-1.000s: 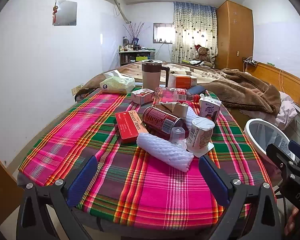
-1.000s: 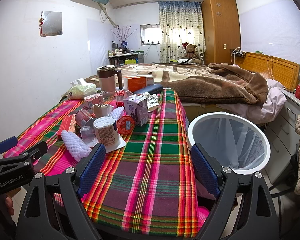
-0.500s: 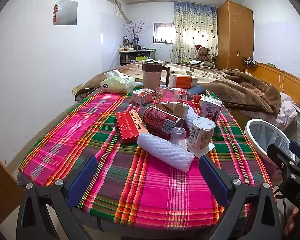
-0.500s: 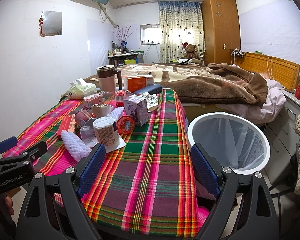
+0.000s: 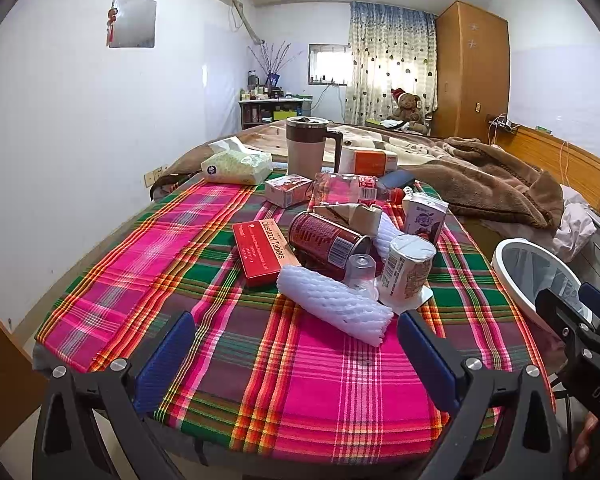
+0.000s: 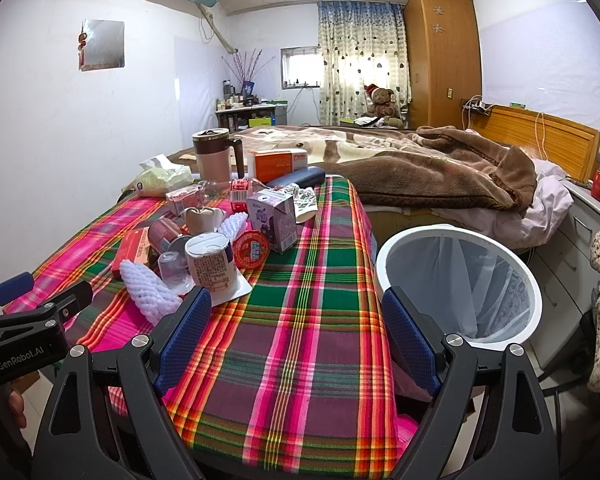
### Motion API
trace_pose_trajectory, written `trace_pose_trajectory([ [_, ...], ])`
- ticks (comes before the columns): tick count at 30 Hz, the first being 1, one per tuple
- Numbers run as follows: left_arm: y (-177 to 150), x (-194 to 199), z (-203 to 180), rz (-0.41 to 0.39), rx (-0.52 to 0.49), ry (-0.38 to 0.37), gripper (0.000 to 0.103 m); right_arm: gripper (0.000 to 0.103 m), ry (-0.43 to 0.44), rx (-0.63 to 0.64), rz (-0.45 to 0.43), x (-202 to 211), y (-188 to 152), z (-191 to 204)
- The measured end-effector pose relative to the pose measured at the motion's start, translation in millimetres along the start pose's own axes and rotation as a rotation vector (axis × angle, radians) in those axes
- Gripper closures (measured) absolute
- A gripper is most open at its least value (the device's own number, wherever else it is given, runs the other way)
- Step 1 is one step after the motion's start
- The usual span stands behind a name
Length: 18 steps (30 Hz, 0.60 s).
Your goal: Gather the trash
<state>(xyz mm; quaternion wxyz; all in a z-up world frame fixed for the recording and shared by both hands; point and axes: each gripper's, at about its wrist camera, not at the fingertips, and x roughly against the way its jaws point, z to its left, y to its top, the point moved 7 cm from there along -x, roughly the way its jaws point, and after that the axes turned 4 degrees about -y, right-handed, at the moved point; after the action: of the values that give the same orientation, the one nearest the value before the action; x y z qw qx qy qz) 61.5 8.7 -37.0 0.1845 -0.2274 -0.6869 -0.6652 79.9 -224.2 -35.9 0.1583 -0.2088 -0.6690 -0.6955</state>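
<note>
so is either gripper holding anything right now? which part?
Nothing is held. The left gripper and the right gripper are both open over the plaid tablecloth, short of the trash pile; the white foam sleeve lies untouched.

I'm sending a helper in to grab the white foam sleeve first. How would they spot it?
Start at the plaid tablecloth and find the trash pile in its middle. The white foam net sleeve lies on its side at the pile's near edge, in front of the red can. It alone is soft, ribbed, all white and unprinted.
</note>
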Motion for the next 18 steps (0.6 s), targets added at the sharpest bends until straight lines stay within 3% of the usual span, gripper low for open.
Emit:
trace_pose_trajectory([
  [18,5.4,-33.3,18.7,0.043,0.029,0.014,0.0,0.014,0.021,0.015,0.011,-32.6,13.8,4.1],
])
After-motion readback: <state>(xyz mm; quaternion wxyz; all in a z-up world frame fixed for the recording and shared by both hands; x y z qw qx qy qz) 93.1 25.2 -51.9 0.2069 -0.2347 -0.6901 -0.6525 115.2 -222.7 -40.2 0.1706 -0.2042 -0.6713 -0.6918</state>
